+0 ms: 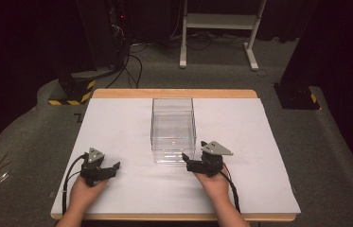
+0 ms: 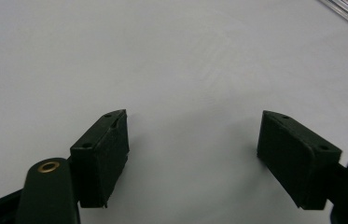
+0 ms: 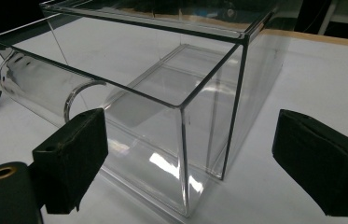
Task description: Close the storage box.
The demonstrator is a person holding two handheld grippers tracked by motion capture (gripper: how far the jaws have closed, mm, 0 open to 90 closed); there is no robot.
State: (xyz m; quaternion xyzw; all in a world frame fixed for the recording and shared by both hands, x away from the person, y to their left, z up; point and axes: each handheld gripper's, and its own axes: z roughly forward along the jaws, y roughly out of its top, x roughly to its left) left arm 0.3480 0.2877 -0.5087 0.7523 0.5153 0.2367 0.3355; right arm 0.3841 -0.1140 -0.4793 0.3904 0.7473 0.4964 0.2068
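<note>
Jaws of my right gripper stand wide apart with nothing between them, aimed at the near corner of the clear box, which stands upright and open-topped in the middle of the white table sheet, and my left gripper is just as open, low over bare sheet well off to the side. Judging by its thin see-through walls, I take the box to be light, stiff, slick and easy to crack, so I would pinch one wall near its top rim with gentle pressure, not squeeze a corner
</note>
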